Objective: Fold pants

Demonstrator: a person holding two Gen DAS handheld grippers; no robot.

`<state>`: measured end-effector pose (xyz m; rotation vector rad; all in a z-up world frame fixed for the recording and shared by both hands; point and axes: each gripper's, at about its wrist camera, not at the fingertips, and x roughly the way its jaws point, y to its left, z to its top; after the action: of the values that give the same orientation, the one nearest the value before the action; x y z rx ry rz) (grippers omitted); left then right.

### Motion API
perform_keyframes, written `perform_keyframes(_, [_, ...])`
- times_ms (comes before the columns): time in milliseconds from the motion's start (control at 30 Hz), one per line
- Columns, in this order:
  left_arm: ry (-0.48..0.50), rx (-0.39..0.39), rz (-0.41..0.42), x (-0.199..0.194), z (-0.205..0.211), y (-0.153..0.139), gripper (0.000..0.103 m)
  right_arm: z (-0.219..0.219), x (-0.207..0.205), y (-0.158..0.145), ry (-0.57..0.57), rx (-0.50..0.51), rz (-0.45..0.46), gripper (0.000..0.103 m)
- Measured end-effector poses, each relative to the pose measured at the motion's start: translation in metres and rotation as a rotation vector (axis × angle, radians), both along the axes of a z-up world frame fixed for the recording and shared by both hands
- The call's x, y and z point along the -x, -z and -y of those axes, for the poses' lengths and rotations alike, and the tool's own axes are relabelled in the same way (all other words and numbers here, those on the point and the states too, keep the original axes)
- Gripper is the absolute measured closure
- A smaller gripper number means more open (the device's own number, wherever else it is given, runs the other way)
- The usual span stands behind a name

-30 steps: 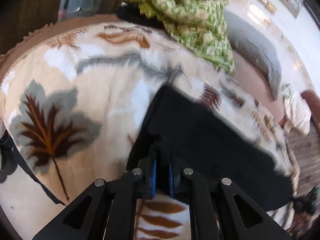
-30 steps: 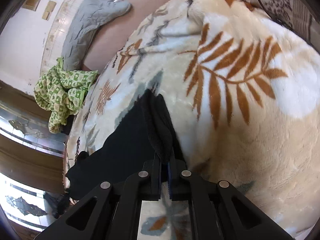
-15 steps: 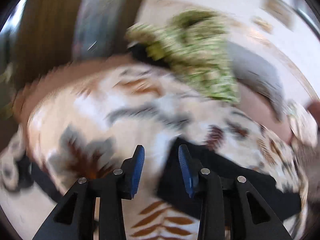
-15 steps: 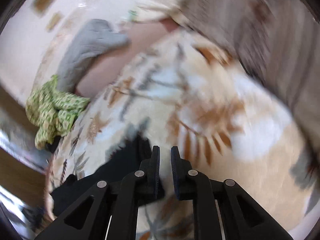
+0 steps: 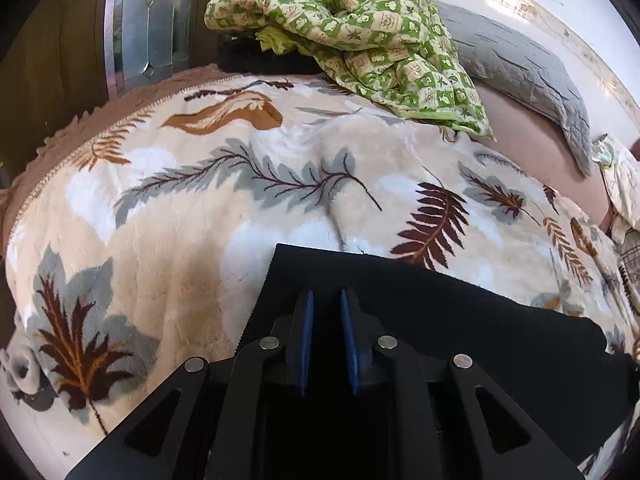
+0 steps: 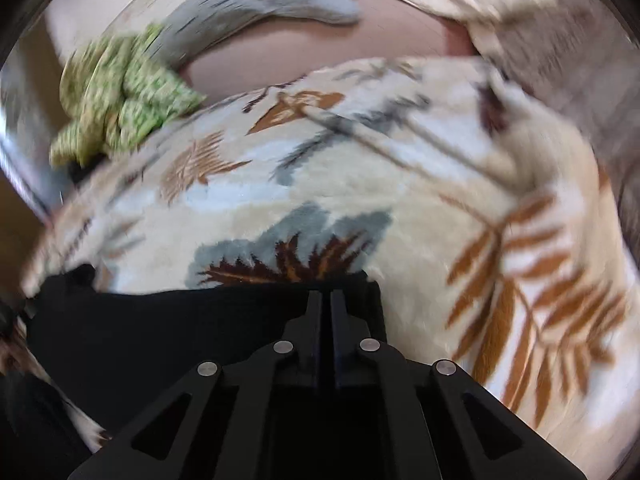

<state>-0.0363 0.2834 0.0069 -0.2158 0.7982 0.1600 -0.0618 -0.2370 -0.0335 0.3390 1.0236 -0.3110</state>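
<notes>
Spread over the bed, our cream leaf-print blanket (image 5: 200, 208) fills most of both wrist views, with a green patterned quilt (image 5: 380, 36) bunched at the upper centre of the left view and a grey pillow (image 5: 520, 68) at its upper right. The black pants (image 5: 460, 320) lie flat on the blanket across the lower part of both frames, one straight edge at lower centre. Our left gripper (image 5: 325, 300) points forward low over the pants, its blue-padded fingers (image 5: 306, 320) a narrow gap apart and holding nothing. Our right gripper (image 6: 326, 300) sits over the far corner of the pants (image 6: 160, 332), fingers nearly together; that view is blurred, and we cannot tell whether they pinch cloth.
</notes>
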Motion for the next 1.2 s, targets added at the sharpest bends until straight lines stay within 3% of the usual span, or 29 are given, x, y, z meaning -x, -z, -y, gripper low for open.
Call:
perform_keyframes(133, [0.010,0.065,-0.015,-0.017,-0.015,0.006,0.085,0.001,0.002,-0.001,0.013,-0.013,-0.001,0.101])
perform_keyframes(233, [0.034,0.001,-0.029,-0.018,-0.010,0.003,0.085,-0.006,0.007,-0.016,-0.001,0.007,0.022,0.093])
perform_keyframes(333, [0.032,0.009,-0.034,-0.018,-0.011,0.003,0.085,-0.028,0.022,-0.035,-0.058,0.072,0.050,0.088])
perform_keyframes(400, [0.024,0.019,-0.033,-0.018,-0.011,0.004,0.085,-0.039,0.027,-0.031,-0.083,0.118,-0.008,0.075])
perform_keyframes(467, [0.020,0.002,-0.037,-0.020,-0.009,0.004,0.085,-0.041,0.027,-0.011,-0.095,0.128,-0.101,0.071])
perform_keyframes(533, [0.020,-0.020,-0.048,-0.021,-0.005,0.003,0.085,-0.046,0.024,-0.012,-0.129,0.177,-0.096,0.070])
perform_keyframes(667, [-0.003,-0.011,-0.133,-0.030,-0.002,-0.019,0.085,-0.032,0.028,-0.017,-0.069,0.043,-0.055,0.062])
perform_keyframes(733, [0.006,0.032,-0.100,-0.030,0.007,-0.046,0.082,-0.022,0.035,-0.027,-0.013,-0.012,0.002,0.060])
perform_keyframes(800, [0.051,0.093,-0.036,-0.026,0.025,-0.073,0.068,-0.008,0.051,-0.040,0.062,-0.055,0.082,0.053])
perform_keyframes(833, [0.084,0.126,-0.006,-0.023,0.039,-0.084,0.054,0.000,0.059,-0.045,0.104,-0.087,0.122,0.049])
perform_keyframes(867, [0.118,0.159,0.012,-0.022,0.053,-0.092,0.046,0.008,0.068,-0.049,0.156,-0.135,0.169,0.041])
perform_keyframes(900, [0.166,0.206,0.027,-0.020,0.072,-0.097,0.045,0.021,0.082,-0.049,0.226,-0.212,0.222,0.040])
perform_keyframes(1000, [0.267,0.282,0.010,-0.020,0.120,-0.088,0.040,0.039,0.103,-0.038,0.325,-0.397,0.268,0.040])
perform_keyframes(1067, [0.326,0.261,-0.036,-0.023,0.160,-0.068,0.040,0.039,0.107,-0.027,0.334,-0.473,0.246,0.040])
perform_keyframes(1200, [0.366,0.185,-0.120,-0.026,0.211,-0.025,0.041,0.027,0.109,-0.012,0.324,-0.522,0.195,0.040])
